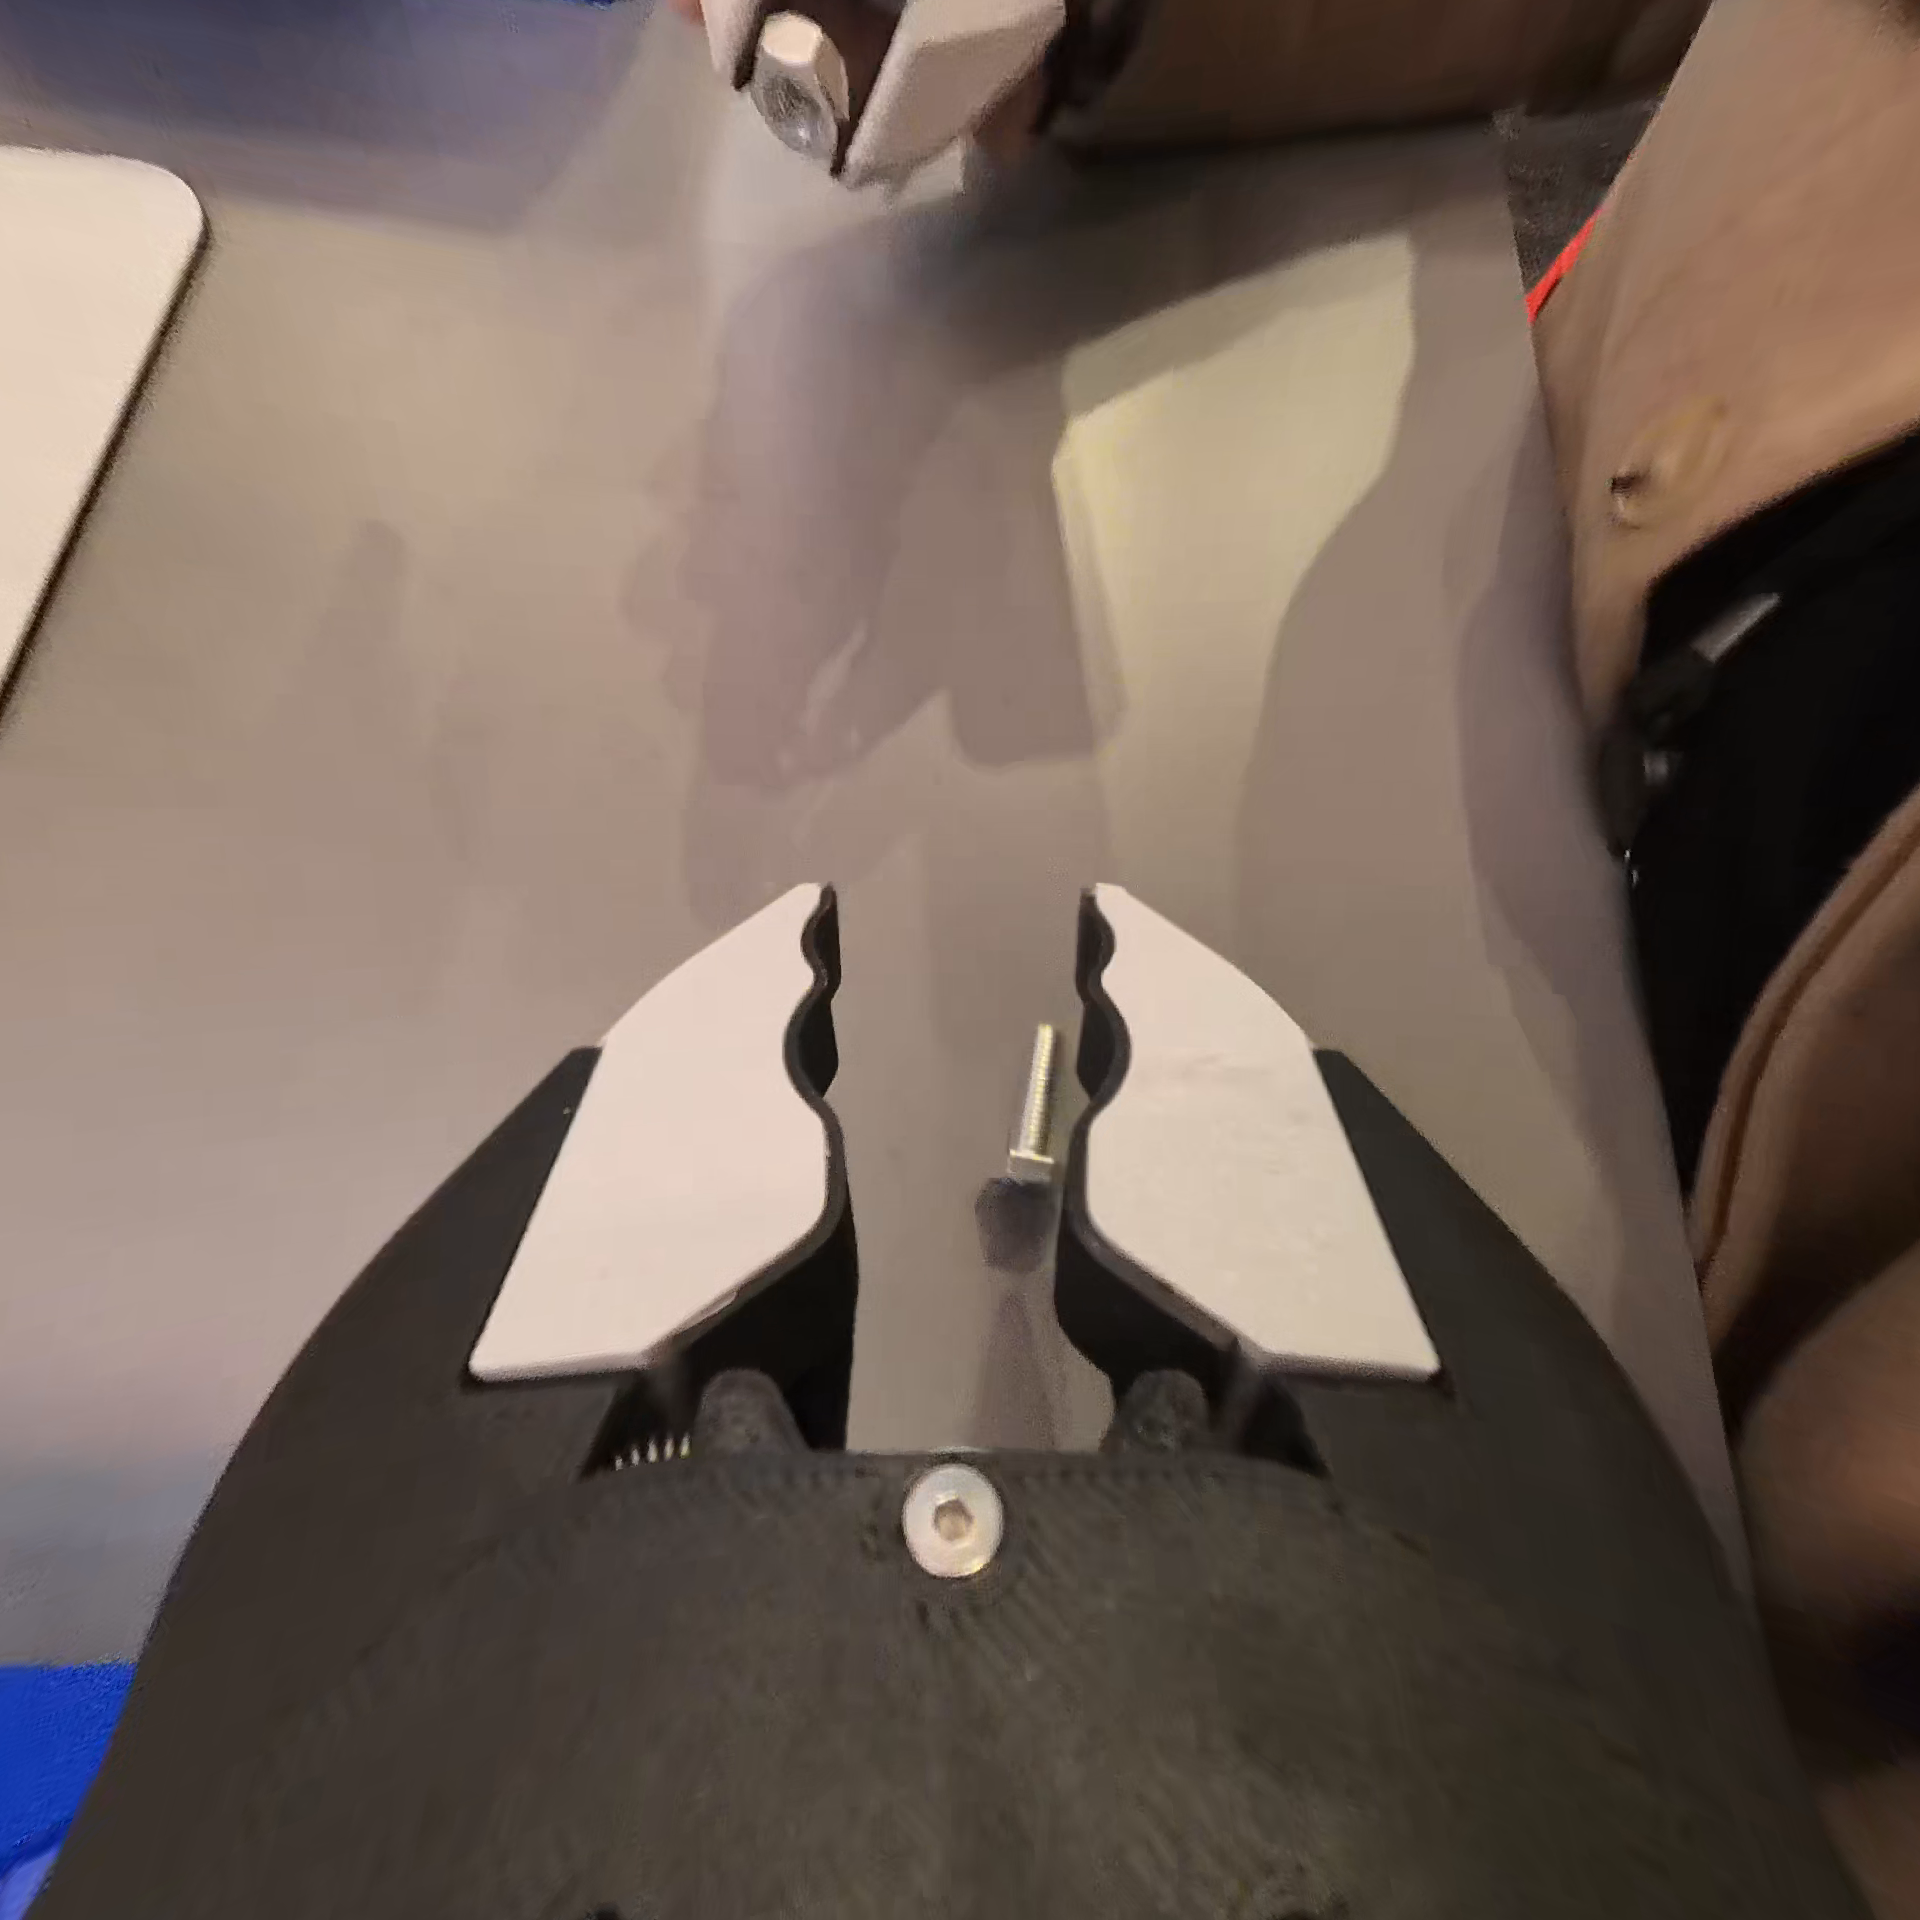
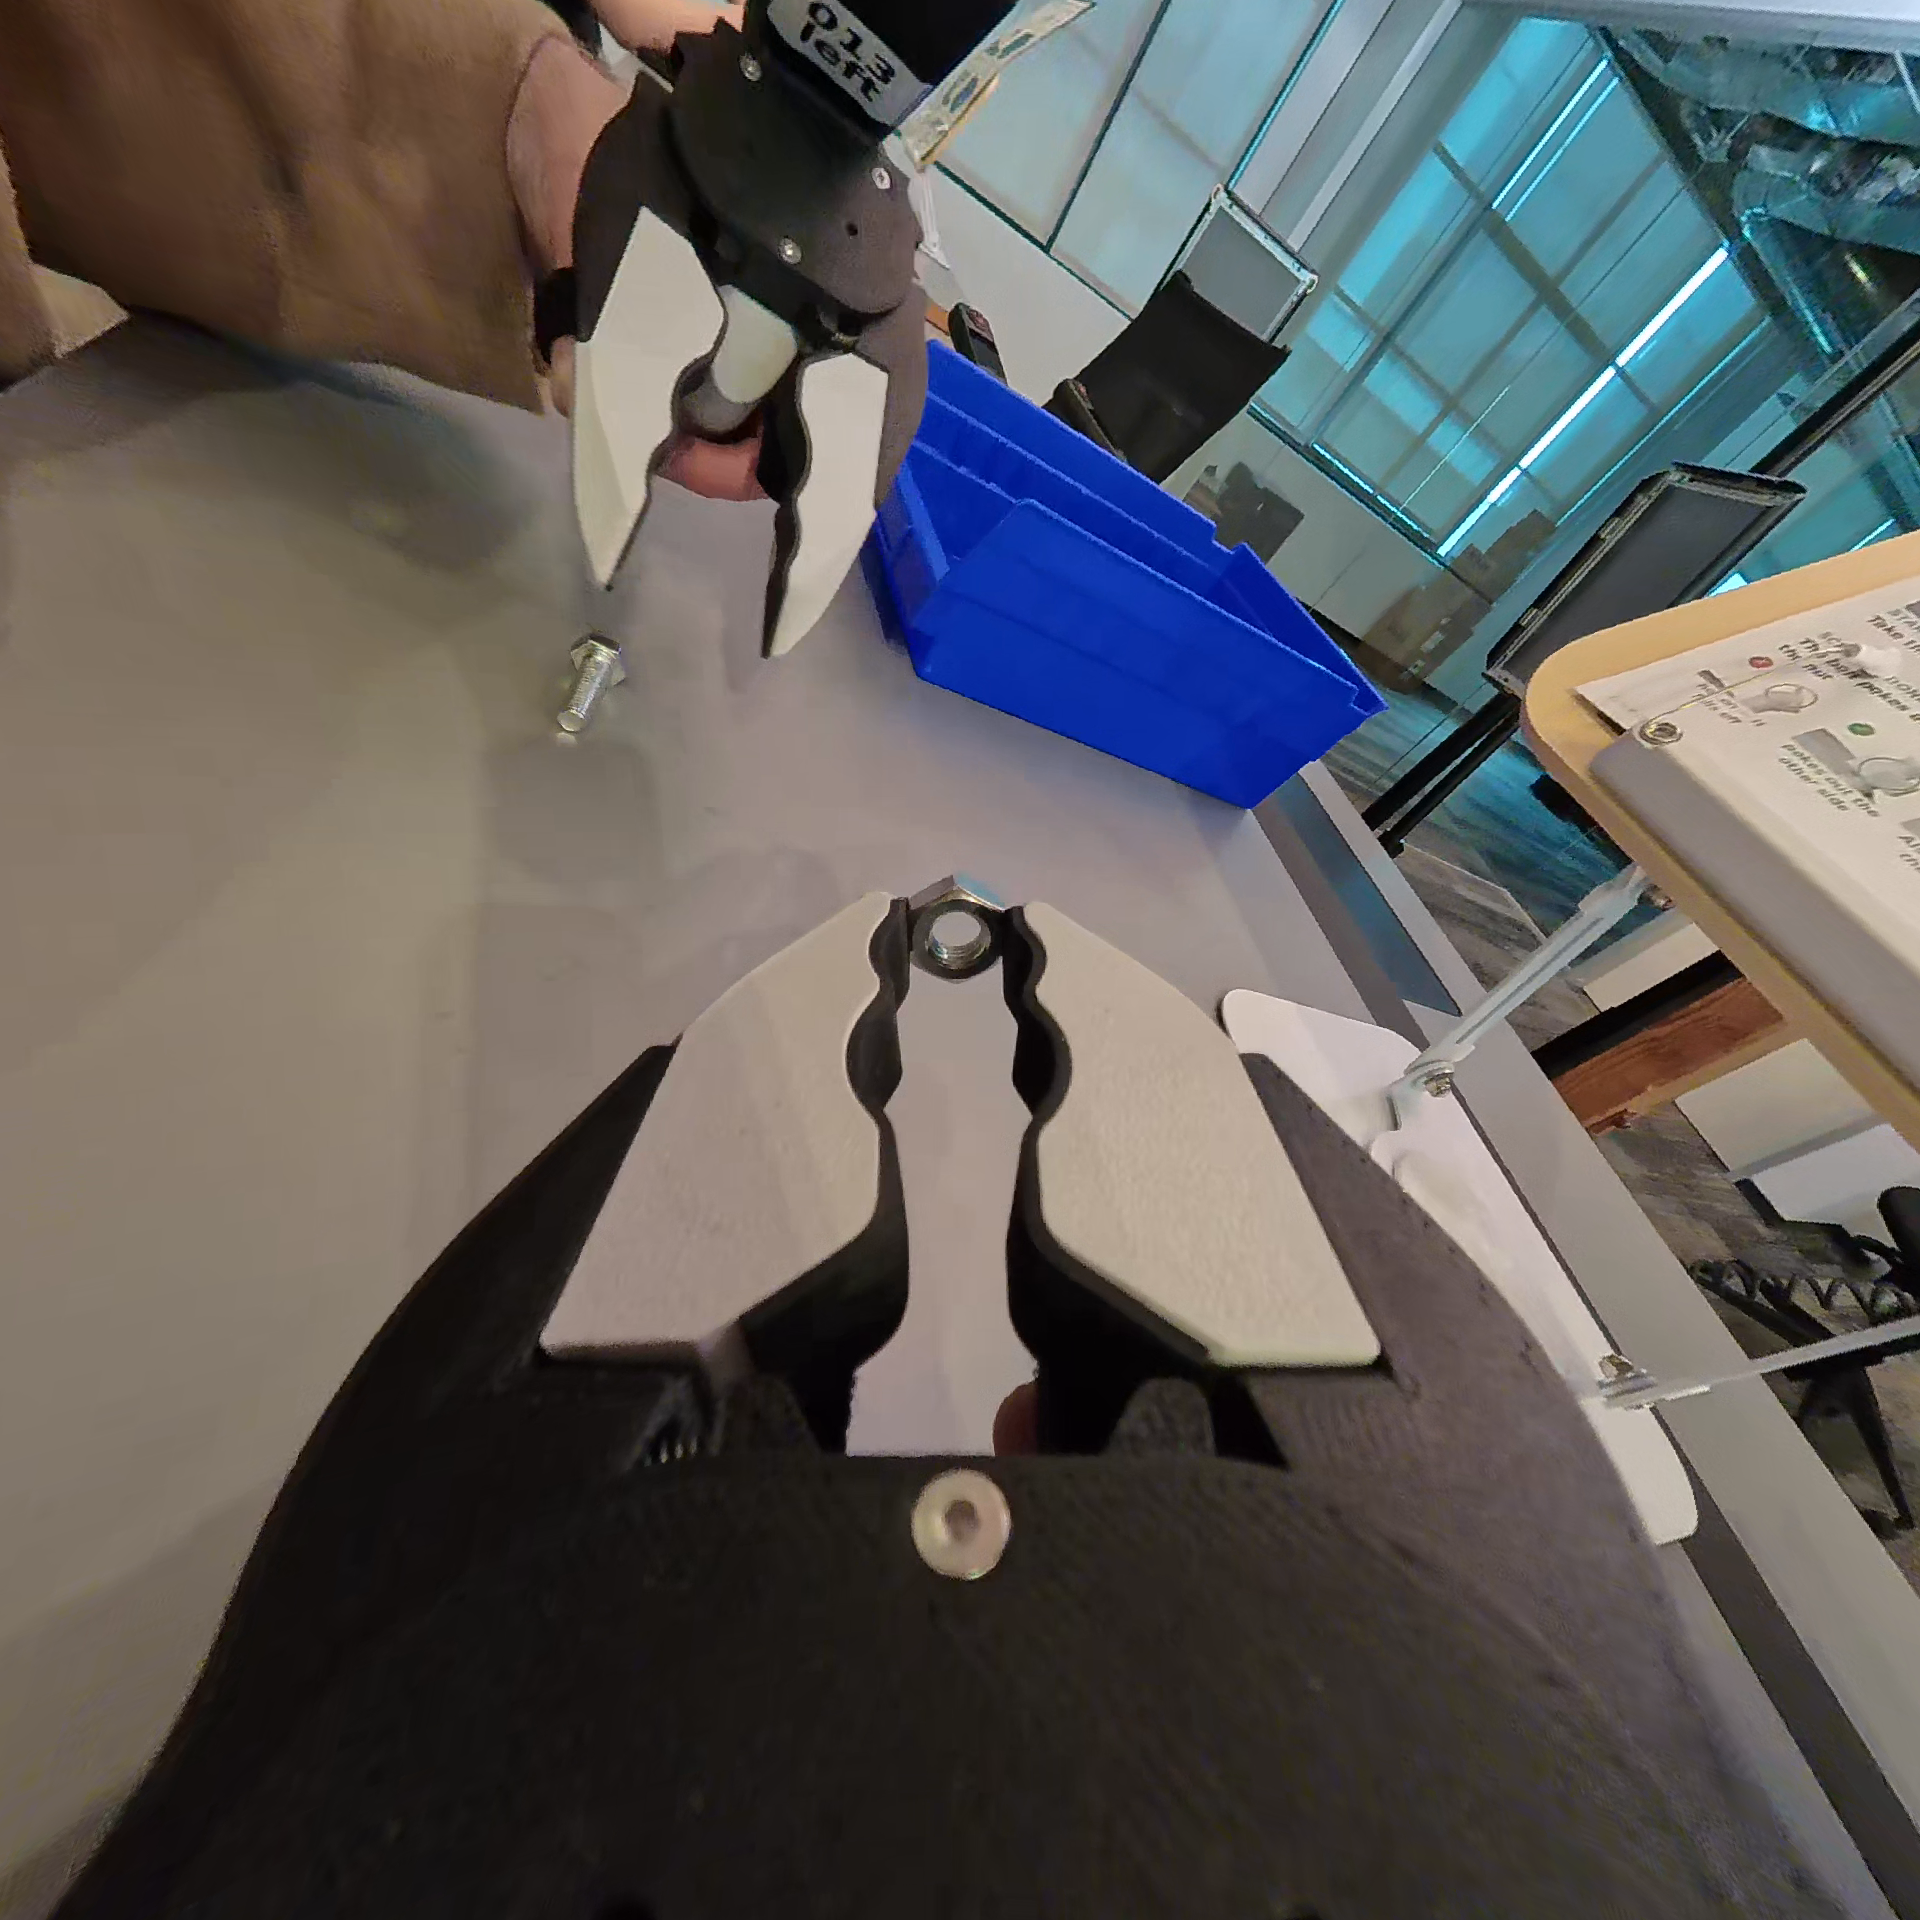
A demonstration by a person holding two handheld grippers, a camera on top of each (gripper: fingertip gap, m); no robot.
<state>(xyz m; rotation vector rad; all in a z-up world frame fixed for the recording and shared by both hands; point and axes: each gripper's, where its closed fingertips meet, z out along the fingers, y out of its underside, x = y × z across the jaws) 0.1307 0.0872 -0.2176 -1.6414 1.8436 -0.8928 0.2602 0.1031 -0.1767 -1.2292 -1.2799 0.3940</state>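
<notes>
Hex nut [image 2: 948,948]: pinched at the tips of your right tongs [image 2: 951,914], clear of the grey table [image 2: 312,935]. Bolt [image 1: 1032,1107]: flat on the table, between the fingers of your left tongs [image 1: 956,904], which stand wide and empty above it. Blue bin [image 2: 1091,634]: beyond your left tongs.

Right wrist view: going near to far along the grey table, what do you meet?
Right gripper shut on the hex nut → bolt lying on the table → open left gripper above it → blue bin.
</notes>
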